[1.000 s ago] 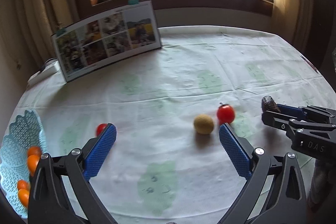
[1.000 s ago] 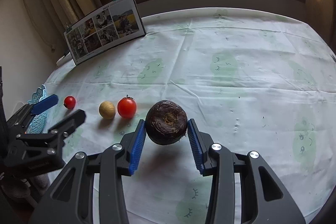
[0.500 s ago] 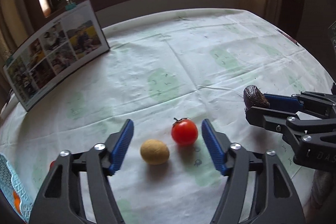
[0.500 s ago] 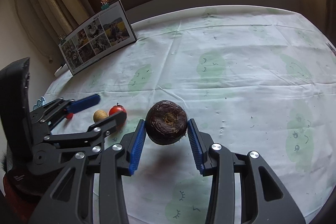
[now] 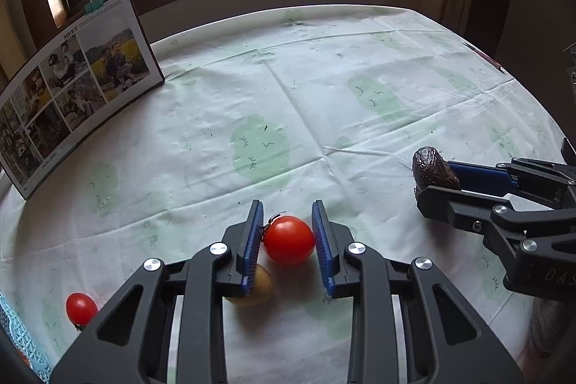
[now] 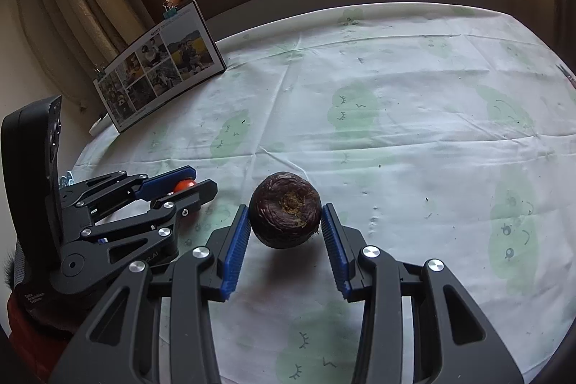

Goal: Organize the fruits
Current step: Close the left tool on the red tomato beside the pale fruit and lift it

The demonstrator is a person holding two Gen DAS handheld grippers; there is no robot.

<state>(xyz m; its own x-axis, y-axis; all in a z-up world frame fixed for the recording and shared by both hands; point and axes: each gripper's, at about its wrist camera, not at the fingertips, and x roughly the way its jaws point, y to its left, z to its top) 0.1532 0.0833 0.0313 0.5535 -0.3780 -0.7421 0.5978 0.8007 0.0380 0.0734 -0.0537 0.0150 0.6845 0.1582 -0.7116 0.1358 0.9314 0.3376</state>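
Note:
My left gripper [image 5: 287, 209] is shut on a large red tomato [image 5: 289, 241], its blue pads pressing both sides just above the tablecloth [image 5: 324, 103]. A round yellow-brown fruit [image 5: 262, 288] lies partly under the left finger. Further left on the cloth lies a small red tomato [image 5: 81, 306]. My right gripper [image 6: 285, 207] is shut on a dark brown wrinkled fruit [image 6: 286, 209] and holds it above the cloth. In the left wrist view this fruit [image 5: 432, 168] sits at the right, in the right gripper [image 5: 436, 180]. The right wrist view shows the left gripper [image 6: 202, 180] at the left with the tomato [image 6: 183, 184].
A blue lattice basket [image 5: 19, 337] shows at the lower left edge. A clipped photo board [image 5: 72, 89] leans at the back left. Behind the table are a dark window sill and curtains. A thin object [image 5: 486, 54] lies near the far right table edge.
My left gripper swung right from the small tomato, came down around the large tomato and shut on it. The right gripper kept holding the dark fruit almost still.

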